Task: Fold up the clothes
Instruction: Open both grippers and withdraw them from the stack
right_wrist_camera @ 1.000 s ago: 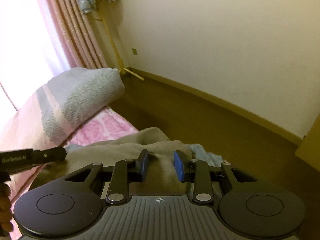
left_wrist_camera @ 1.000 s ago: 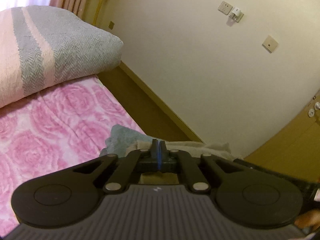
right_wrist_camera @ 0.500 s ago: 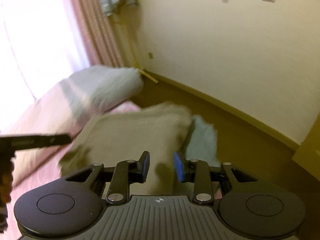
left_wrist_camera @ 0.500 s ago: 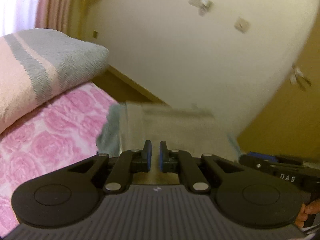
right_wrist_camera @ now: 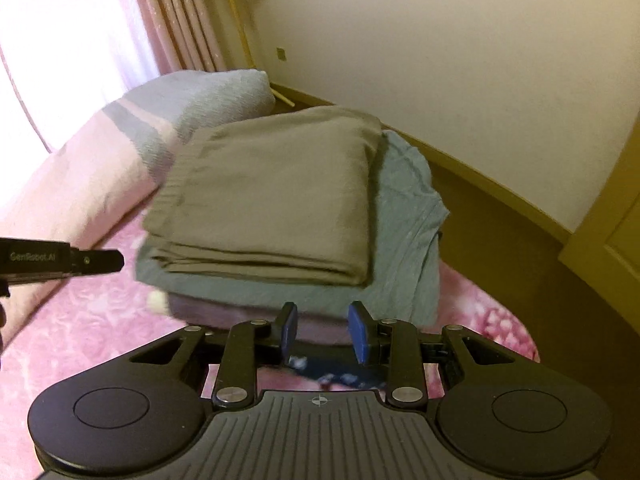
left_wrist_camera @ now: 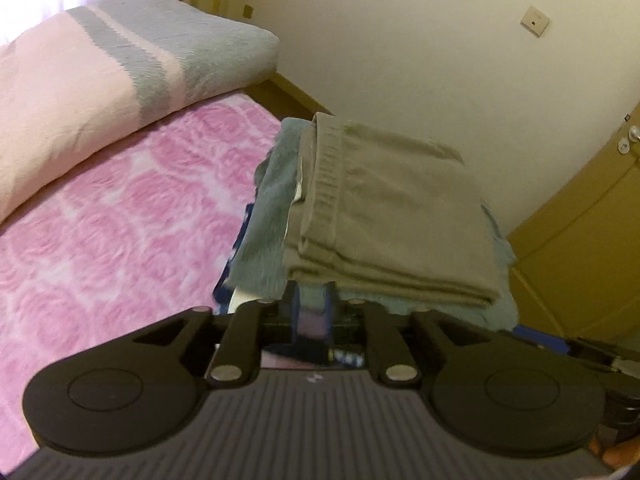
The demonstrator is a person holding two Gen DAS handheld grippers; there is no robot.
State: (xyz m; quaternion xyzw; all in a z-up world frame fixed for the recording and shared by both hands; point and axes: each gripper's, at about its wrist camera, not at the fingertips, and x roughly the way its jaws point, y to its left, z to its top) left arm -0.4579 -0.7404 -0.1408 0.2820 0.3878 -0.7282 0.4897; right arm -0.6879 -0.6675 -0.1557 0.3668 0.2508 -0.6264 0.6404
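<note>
A: While the olive folded garment (left_wrist_camera: 392, 208) lies on top of the stack, it rests flat on a teal garment (left_wrist_camera: 264, 232), which lies over a purple-grey layer (right_wrist_camera: 240, 312) and a dark blue patterned piece (right_wrist_camera: 340, 376). Stack sits on the pink rose bedspread (left_wrist_camera: 120, 240), at the bed's edge nearest the wall

B: Left gripper (left_wrist_camera: 311, 312)?

A: Jaws opening, gap still narrow. Blue pads sit just in front of the stack's near edge; no cloth is pinched between them. Only teal fabric and bedspread show through the gap

B: Right gripper (right_wrist_camera: 322, 332)?

A: Jaws moderately apart, holding nothing. Its 2 fingers (right_wrist_camera: 289, 328) stand just short of the purple-grey layer, not touching the olive piece

B: Anything else in frame?

A: Striped pink-and-grey pillow (right_wrist_camera: 160, 132) behind the stack, touching or just beside it; cannot tell which. Left gripper's body enters the right wrist view from the left edge. Pink curtain (right_wrist_camera: 180, 20) by the window, brown floor (right_wrist_camera: 500, 232) beyond the bed
</note>
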